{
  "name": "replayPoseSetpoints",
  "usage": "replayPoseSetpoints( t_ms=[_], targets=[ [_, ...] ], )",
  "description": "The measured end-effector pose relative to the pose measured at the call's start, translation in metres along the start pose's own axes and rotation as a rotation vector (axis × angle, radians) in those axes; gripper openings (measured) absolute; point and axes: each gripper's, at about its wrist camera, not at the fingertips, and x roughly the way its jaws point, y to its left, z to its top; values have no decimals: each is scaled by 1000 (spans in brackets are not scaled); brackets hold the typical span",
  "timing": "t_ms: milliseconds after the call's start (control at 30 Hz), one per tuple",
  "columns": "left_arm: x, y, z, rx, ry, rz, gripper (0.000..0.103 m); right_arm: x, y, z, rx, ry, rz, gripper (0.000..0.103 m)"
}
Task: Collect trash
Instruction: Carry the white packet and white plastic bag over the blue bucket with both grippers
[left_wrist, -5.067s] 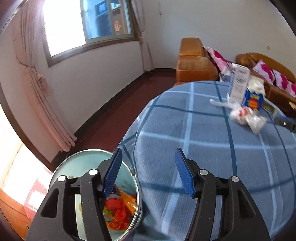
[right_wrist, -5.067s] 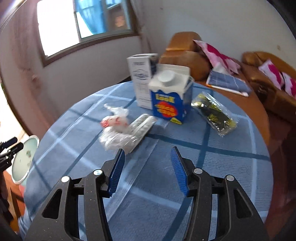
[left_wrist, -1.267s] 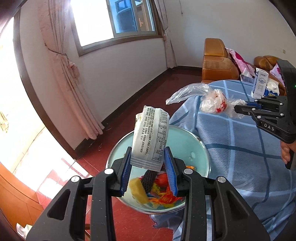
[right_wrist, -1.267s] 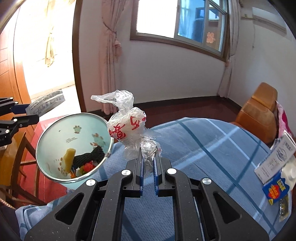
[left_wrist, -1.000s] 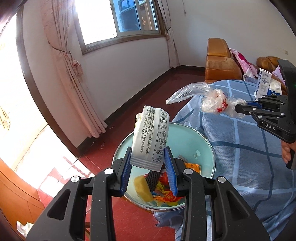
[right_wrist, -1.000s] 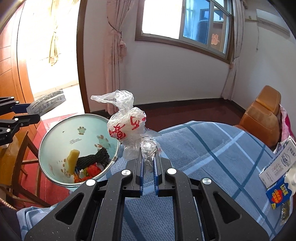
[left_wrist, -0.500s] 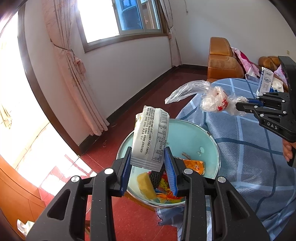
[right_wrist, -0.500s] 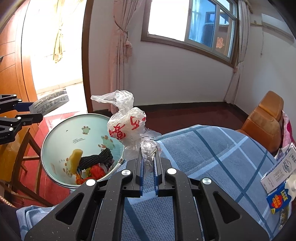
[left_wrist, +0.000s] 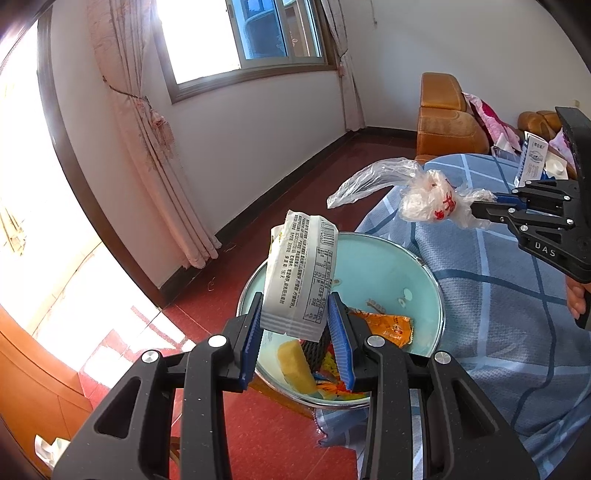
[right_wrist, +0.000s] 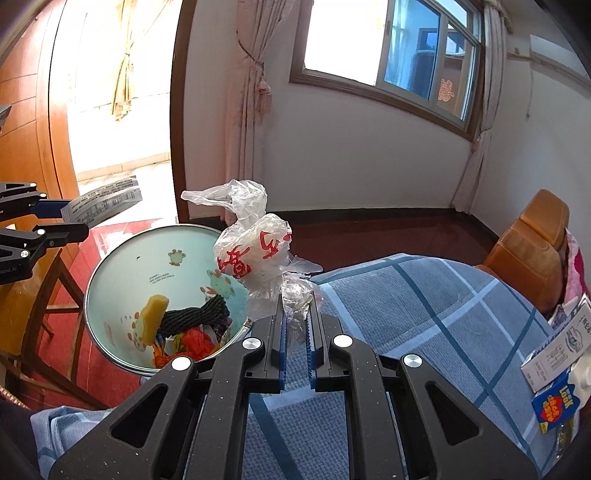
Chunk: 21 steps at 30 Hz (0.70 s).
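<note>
My left gripper (left_wrist: 295, 314) is shut on a white printed wrapper (left_wrist: 301, 273) that stands upright between the blue pads, above the near rim of a pale green trash bin (left_wrist: 384, 266). The bin (right_wrist: 122, 273) holds a yellow sponge, a black net and orange wrappers. My right gripper (right_wrist: 296, 317) is shut on a crumpled clear plastic bag with red print (right_wrist: 255, 254), held over the table edge beside the bin. From the left wrist view that bag (left_wrist: 428, 195) hangs off the right gripper (left_wrist: 484, 206) beyond the bin's far rim.
A round table with a blue checked cloth (right_wrist: 406, 314) fills the right. On it lie a white carton (right_wrist: 557, 347) and a blue "Look" carton (right_wrist: 554, 402). An orange sofa (left_wrist: 443, 122) stands behind. The red floor, curtains and a wooden chair frame (right_wrist: 40, 314) lie to the left.
Both grippers keep their hold. The views have drifted slightly, so the bin sits a little further right under the wrapper and nearer to the plastic bag.
</note>
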Motion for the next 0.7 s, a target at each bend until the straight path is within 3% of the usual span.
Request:
replayPoseSetpoints(
  t_ms=[700],
  targets=[
    [1, 3, -1, -4, 2, 23, 34, 3, 13, -1, -50, -8, 21, 9]
  ],
)
